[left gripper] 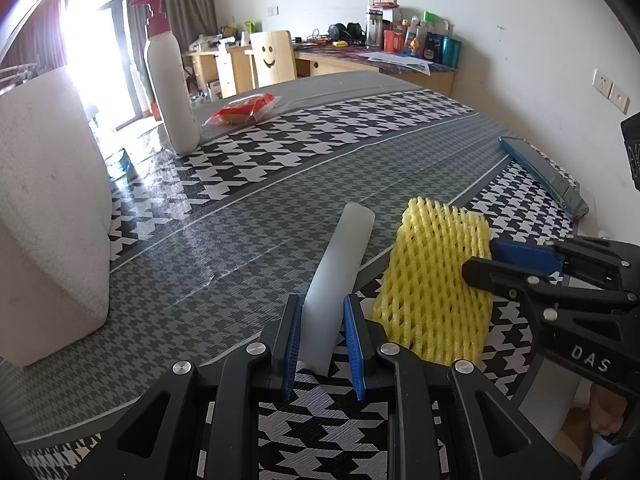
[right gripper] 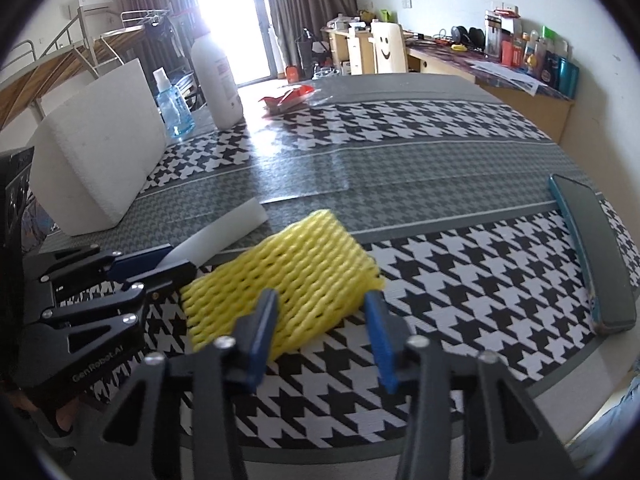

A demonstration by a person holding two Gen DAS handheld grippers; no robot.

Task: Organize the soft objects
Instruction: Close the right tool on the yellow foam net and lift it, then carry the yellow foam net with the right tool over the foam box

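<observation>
A white foam strip (left gripper: 344, 248) lies on the houndstooth tablecloth (left gripper: 304, 148) and points away from me. My left gripper (left gripper: 321, 300) is shut on its near end, a blue pad on each side. To its right lies a yellow foam net sleeve (left gripper: 432, 280). My right gripper (left gripper: 480, 258) reaches in from the right and closes over the net's right edge. In the right wrist view the yellow net (right gripper: 304, 272) sits between the right gripper's (right gripper: 320, 298) pads, which touch its sides. The left gripper (right gripper: 180, 260) and the white strip (right gripper: 224, 236) show at the left.
A big white foam block (left gripper: 48, 200) stands at the left, with a white pump bottle (left gripper: 170, 80) and a blue spray bottle (right gripper: 172, 108) behind it. A red packet (left gripper: 240, 110) lies far back. A phone in a teal case (right gripper: 592, 248) lies at the right.
</observation>
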